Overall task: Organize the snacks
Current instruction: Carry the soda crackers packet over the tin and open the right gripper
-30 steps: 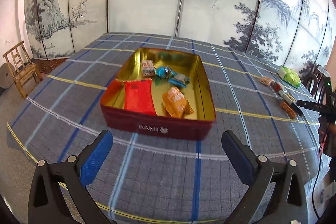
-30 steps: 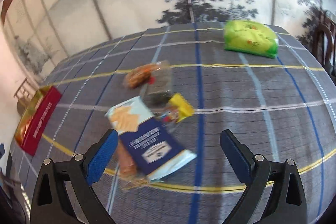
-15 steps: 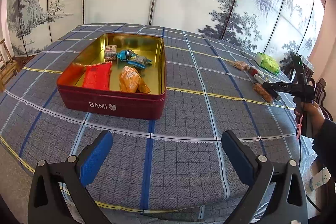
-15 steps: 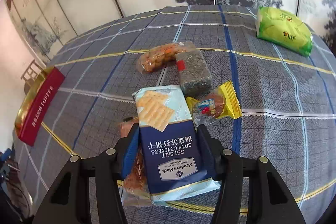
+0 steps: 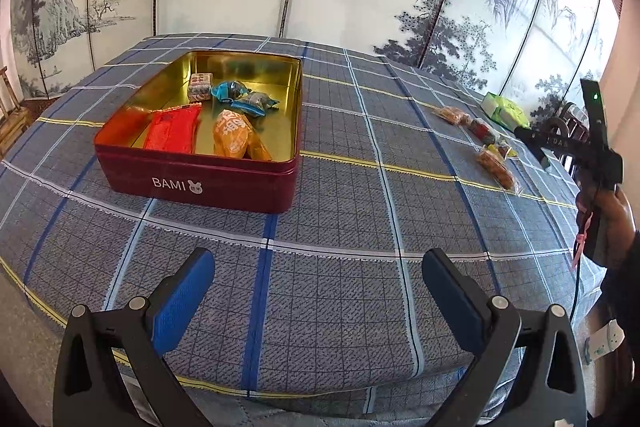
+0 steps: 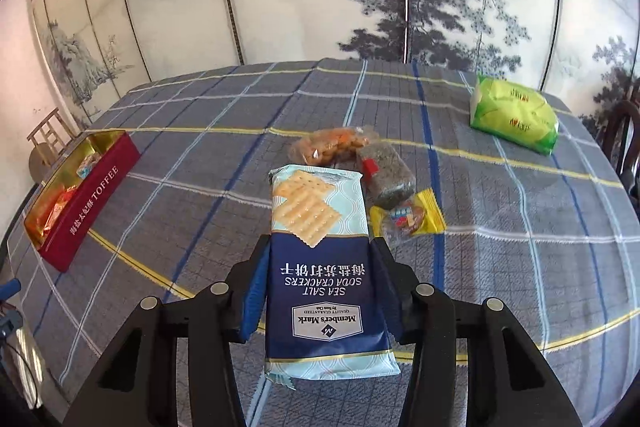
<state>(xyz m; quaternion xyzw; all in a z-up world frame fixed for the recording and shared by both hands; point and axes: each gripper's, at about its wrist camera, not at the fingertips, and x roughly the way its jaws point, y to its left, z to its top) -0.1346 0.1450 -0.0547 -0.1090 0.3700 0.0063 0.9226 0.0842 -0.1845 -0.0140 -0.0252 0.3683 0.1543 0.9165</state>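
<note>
Red tin (image 5: 208, 183): "BAMI" in white on the wall seen by the left wrist camera, small rabbit mark beside it; "TOFFEE" after Chinese characters on the wall seen by the right. Cracker packet (image 6: 320, 267): "SEA SALT SODA CRACKERS", "Member's Mark", Chinese line, all upside down.

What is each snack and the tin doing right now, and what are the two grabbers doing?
Cracker pack: gripped, lifted off the cloth.
Right gripper: jaws just closed, clamped on the pack's sides.
Left gripper: jaws wide open, holding nothing.
Red tin: lid off, several snacks inside.
Green bag: lying on the cloth, sealed.
Yellow candy: lying on the cloth, wrapped.
</note>
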